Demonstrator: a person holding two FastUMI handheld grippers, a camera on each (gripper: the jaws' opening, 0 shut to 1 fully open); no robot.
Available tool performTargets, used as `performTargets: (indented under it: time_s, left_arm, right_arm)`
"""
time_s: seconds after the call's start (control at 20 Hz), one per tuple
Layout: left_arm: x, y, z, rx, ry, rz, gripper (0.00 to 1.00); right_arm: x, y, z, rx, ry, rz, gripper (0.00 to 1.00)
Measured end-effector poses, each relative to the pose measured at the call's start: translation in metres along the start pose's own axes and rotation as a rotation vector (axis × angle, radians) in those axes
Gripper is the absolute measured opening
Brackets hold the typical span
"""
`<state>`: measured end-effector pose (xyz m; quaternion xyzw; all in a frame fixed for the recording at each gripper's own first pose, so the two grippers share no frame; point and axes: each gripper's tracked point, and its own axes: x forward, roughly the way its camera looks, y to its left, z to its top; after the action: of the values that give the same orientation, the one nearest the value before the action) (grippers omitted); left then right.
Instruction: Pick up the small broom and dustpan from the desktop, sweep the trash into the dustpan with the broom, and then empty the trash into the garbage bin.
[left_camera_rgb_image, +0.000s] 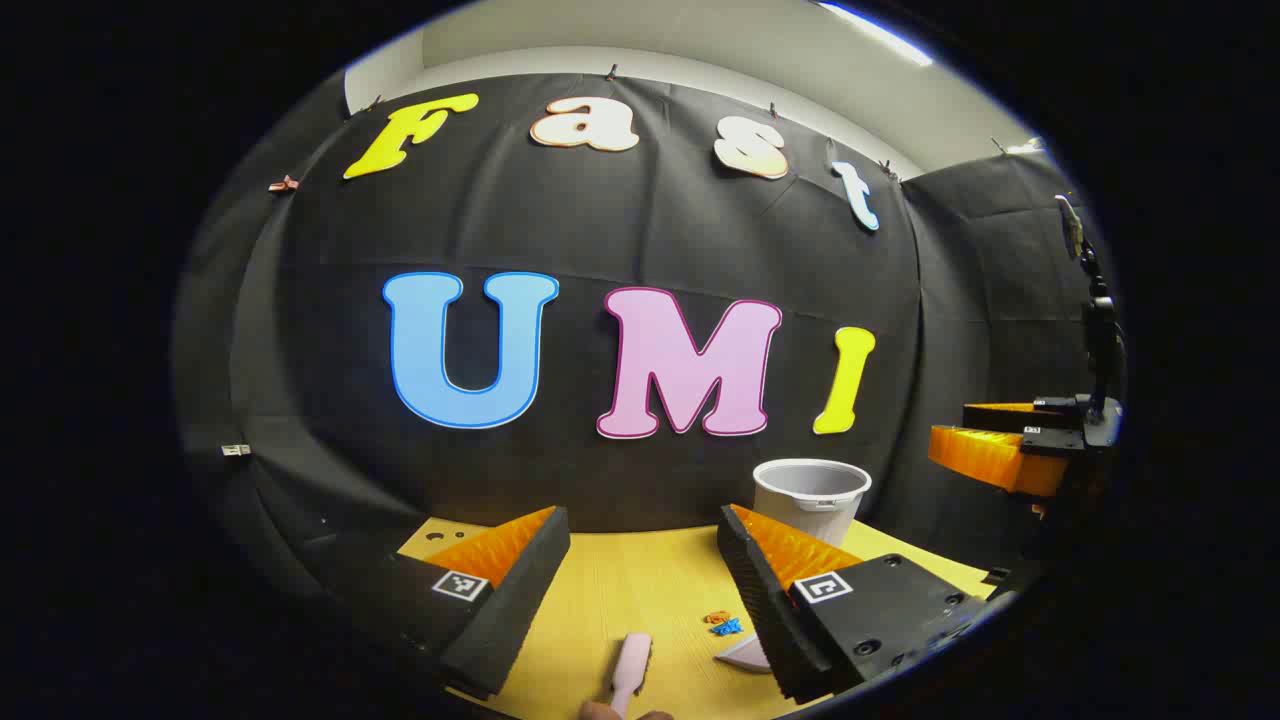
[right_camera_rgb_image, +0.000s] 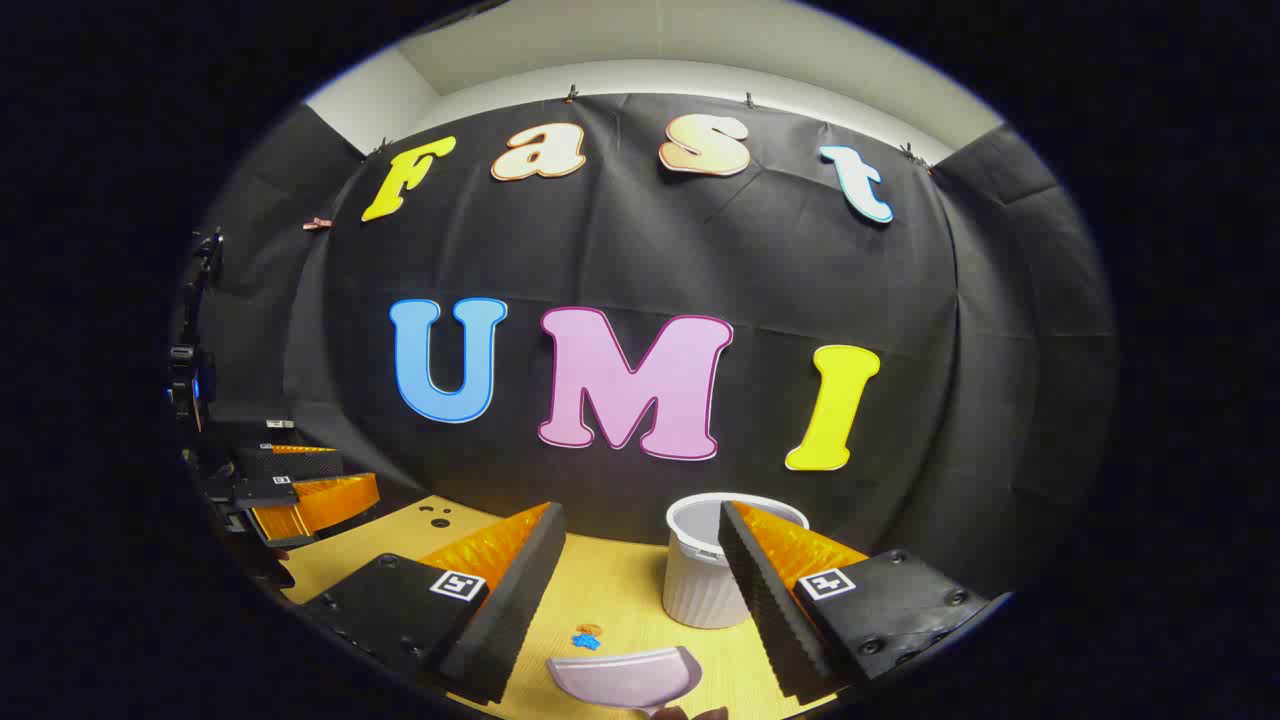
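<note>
The task looks to be at its start: the broom (left_camera_rgb_image: 630, 672) and the dustpan (right_camera_rgb_image: 628, 678) lie on the desktop (left_camera_rgb_image: 640, 590), ungrasped, with the trash (left_camera_rgb_image: 724, 623) between them and the garbage bin (right_camera_rgb_image: 700, 560) behind. Both the left gripper (left_camera_rgb_image: 640, 580) and the right gripper (right_camera_rgb_image: 640, 580) hover wide apart and hold nothing. Next, each should probably descend on its handle, though the handles are cut off at the lower edge.

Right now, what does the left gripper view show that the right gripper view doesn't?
Left gripper view: the broom lying on the table, with the right gripper off to the side. Right gripper view: the dustpan with its whole scoop, and the left gripper at the edge. Shared: the bin, the trash and the table.
</note>
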<state>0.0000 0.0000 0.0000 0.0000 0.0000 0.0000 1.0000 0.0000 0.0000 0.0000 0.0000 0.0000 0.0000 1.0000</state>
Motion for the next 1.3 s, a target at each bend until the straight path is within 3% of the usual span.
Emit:
performTargets:
  time_s: [0.85, 1.1, 1.3]
  left_arm:
    - [0.002, 0.006, -0.008, 0.004, 0.005, -0.015, 0.95]
    - [-0.001, 0.011, -0.019, 0.006, 0.020, -0.010, 0.95]
    - [-0.002, 0.013, -0.041, -0.006, 0.063, -0.001, 0.95]
  right_arm:
    - [-0.002, 0.022, -0.015, -0.025, 0.050, 0.060, 0.97]
    - [-0.021, 0.036, -0.061, -0.046, 0.208, 0.170, 0.98]
    - [-0.052, 0.027, -0.134, -0.050, 0.445, 0.212, 0.98]
